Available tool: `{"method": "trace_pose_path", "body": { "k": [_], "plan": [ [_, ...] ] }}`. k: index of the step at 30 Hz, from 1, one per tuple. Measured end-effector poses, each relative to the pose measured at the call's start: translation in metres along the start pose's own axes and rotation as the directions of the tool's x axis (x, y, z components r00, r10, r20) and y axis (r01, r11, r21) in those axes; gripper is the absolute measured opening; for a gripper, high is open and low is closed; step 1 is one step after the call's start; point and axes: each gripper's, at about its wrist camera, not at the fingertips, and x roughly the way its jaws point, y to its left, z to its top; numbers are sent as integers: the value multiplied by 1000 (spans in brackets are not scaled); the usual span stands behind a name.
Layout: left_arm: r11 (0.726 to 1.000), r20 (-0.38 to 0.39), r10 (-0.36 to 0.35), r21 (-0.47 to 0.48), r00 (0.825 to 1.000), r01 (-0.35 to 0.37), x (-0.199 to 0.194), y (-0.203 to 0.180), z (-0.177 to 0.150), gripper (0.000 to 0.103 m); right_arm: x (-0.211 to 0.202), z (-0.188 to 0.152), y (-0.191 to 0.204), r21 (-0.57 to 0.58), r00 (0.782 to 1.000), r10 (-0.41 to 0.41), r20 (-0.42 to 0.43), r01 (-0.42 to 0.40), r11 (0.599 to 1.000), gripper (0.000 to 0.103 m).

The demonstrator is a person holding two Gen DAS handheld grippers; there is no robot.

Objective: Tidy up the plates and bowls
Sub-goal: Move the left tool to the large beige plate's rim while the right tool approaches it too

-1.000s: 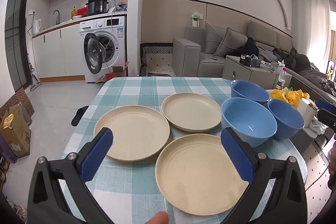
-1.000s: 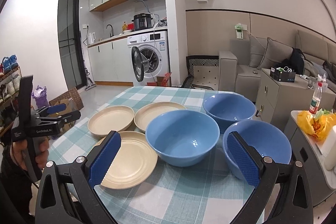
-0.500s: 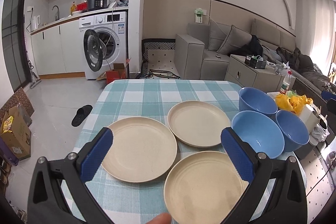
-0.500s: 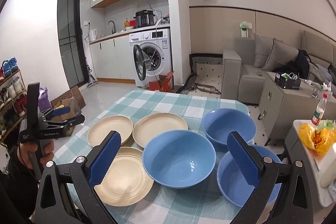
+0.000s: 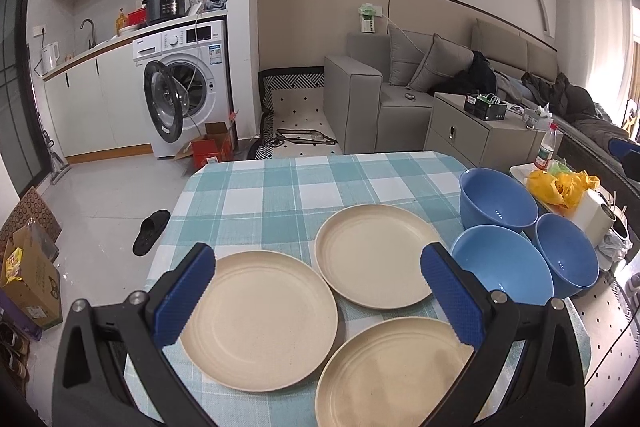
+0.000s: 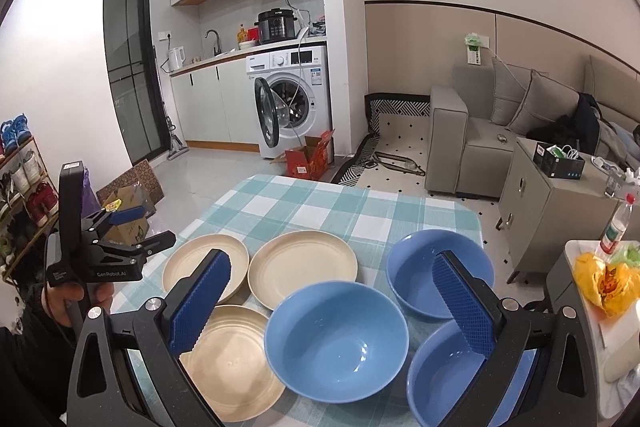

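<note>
So far nothing looks stacked: three beige plates (image 5: pixel 258 319) and three blue bowls (image 6: pixel 336 335) each lie singly on the checked table (image 5: pixel 304 183), so all the sorting remains. Taking the middle bowl as landmark, the plates spread to its left and the other two bowls sit just behind and right of it, all mouth-up and round, with no long axis. The left gripper (image 5: pixel 316 301) and right gripper (image 6: pixel 332 303) hover with jaws wide apart, empty; whether rims touch is unclear.
</note>
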Motion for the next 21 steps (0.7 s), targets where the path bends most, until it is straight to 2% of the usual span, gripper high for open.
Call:
{"method": "trace_pose_path", "body": {
  "k": [21],
  "plan": [
    [999, -112, -13, 31, 994, 17, 70, -4, 18, 103, 110, 33, -16, 31, 984, 45, -175, -40, 999, 103]
  ]
}}
